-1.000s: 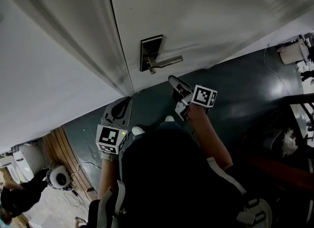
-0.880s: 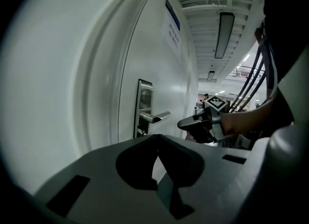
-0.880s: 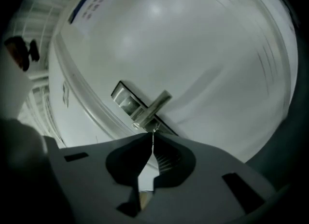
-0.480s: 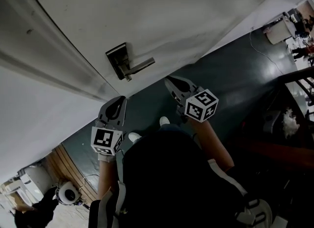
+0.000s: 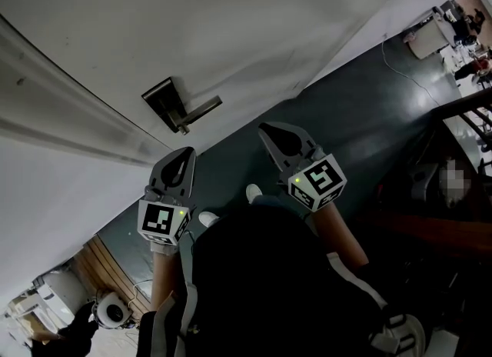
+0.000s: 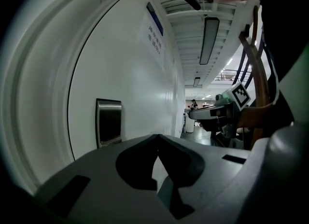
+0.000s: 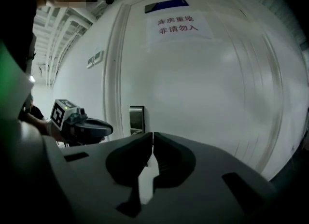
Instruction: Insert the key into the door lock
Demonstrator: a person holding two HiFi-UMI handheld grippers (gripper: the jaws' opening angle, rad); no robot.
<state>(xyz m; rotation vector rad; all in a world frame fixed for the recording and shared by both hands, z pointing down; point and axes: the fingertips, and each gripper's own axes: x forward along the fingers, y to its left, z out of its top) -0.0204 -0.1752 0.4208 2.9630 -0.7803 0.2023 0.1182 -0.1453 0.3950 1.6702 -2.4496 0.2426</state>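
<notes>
Key: not found in any view. Door lock (image 5: 164, 98) sits on the white door (image 5: 269, 25), its lever handle (image 5: 198, 109) just above the right gripper (image 5: 270, 132). Left gripper (image 5: 184, 157) is near; both have jaws together, nothing seen between. Risk: advancing keyless would only knock the lever. Keyhole not discernible.

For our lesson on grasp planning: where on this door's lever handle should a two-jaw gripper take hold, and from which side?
Take the lever handle on its straight bar, near the free end, away from the lock plate. Come straight at the door, one jaw above, one below: the bar is slim and seems to stand clear of it.
</notes>
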